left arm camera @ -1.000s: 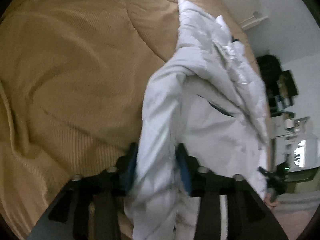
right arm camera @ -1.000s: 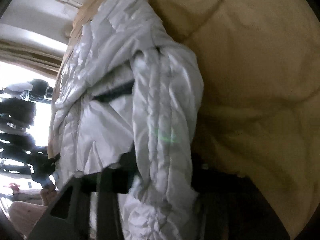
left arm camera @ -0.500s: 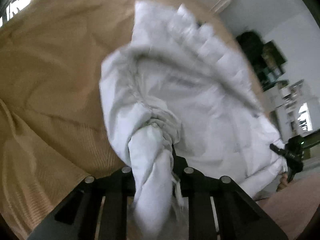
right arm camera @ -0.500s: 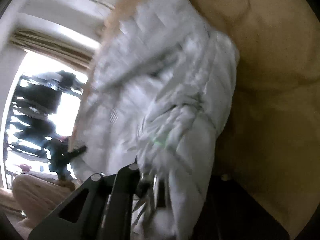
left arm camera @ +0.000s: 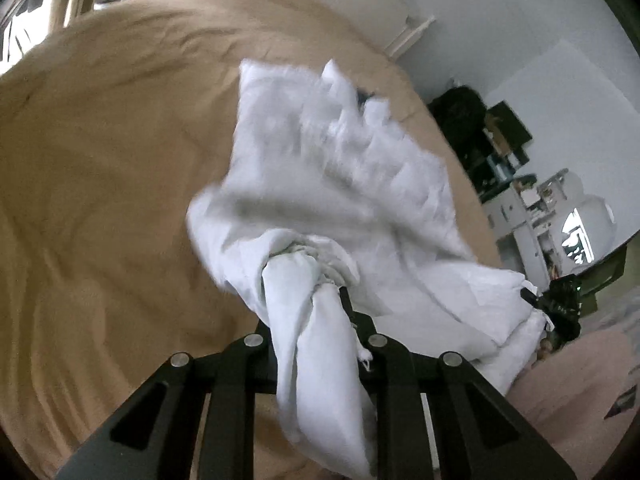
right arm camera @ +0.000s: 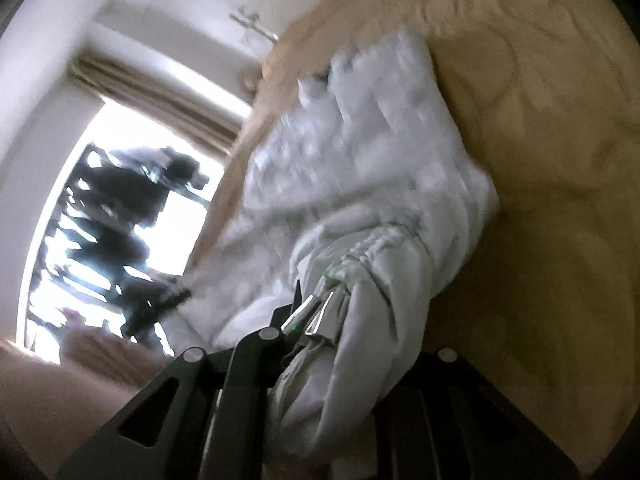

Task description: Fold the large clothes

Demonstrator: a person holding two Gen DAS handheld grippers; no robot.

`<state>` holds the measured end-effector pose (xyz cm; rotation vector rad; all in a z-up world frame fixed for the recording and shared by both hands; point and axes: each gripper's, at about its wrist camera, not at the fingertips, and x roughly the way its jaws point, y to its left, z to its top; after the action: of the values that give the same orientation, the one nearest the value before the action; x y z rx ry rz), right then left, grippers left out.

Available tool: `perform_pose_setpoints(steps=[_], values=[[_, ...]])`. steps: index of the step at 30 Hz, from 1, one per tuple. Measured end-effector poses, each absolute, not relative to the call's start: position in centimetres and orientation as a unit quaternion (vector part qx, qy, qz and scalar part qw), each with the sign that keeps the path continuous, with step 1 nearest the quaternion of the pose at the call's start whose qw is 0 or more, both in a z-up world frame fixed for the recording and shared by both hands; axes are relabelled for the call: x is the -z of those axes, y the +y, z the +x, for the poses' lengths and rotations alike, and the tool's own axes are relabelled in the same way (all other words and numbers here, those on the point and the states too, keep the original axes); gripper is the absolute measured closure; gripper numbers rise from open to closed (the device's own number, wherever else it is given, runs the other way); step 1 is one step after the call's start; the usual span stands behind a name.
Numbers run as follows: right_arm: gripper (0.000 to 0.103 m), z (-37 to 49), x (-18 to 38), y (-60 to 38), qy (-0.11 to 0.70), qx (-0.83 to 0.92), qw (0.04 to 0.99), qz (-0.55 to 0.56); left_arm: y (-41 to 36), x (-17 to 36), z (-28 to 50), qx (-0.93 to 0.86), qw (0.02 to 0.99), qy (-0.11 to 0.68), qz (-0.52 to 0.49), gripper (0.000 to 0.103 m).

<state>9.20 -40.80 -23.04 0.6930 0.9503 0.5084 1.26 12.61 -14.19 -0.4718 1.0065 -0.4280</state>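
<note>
A white quilted puffer jacket hangs stretched between my two grippers above a tan bedspread. My left gripper is shut on a bunched end of the jacket, which drapes down over the fingers. My right gripper is shut on the other bunched end of the jacket; metal zipper pulls dangle beside it. The right gripper also shows at the far right of the left wrist view. The fingertips are hidden by cloth.
The tan bedspread covers the bed under the jacket. A white wall and cluttered shelves stand beyond the bed's right side. A bright window with curtains is on the other side.
Both grippers have lifted and pulled the jacket up and taut. The jaws have closed tighter on the bunched cloth, and the jacket has spread out between them.
</note>
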Motion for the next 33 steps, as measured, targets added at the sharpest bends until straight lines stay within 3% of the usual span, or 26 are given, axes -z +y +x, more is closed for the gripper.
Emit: perform_pose_setpoints(steps=[9, 14, 18, 24, 26, 30, 32, 33], values=[[0.091, 26.0, 14.8, -40.2, 0.400, -0.232, 0.831, 0.308, 13.0, 5.1, 17.5, 0.192, 0.841, 0.436, -0.258, 0.084], [0.091, 36.9, 14.2, -41.6, 0.400, -0.189, 0.828, 0.345, 11.1, 2.5, 29.8, 0.130, 0.857, 0.443, -0.230, 0.081], [0.091, 45.3, 18.9, -42.6, 0.417, -0.131, 0.812, 0.387, 9.5, 6.5, 38.7, 0.080, 0.851, 0.456, -0.249, 0.081], [0.089, 50.4, 32.8, -43.2, 0.477, -0.043, 0.746, 0.462, 6.9, 20.6, 45.0, 0.001, 0.815, 0.540, -0.210, 0.081], [0.089, 50.5, 34.6, -43.6, 0.468, -0.058, 0.726, 0.501, 7.6, 23.5, 45.5, 0.003, 0.802, 0.540, -0.255, 0.081], [0.076, 49.5, 32.5, -44.5, 0.467, -0.079, 0.713, 0.517, 8.4, 24.1, 46.0, 0.017, 0.802, 0.528, -0.277, 0.081], [0.057, 47.6, 30.2, -44.7, 0.459, -0.078, 0.730, 0.501, 8.6, 24.2, 45.8, 0.020, 0.807, 0.522, -0.276, 0.081], [0.034, 46.0, 28.3, -44.7, 0.450, -0.058, 0.755, 0.473, 8.6, 24.4, 45.6, 0.020, 0.809, 0.520, -0.273, 0.081]])
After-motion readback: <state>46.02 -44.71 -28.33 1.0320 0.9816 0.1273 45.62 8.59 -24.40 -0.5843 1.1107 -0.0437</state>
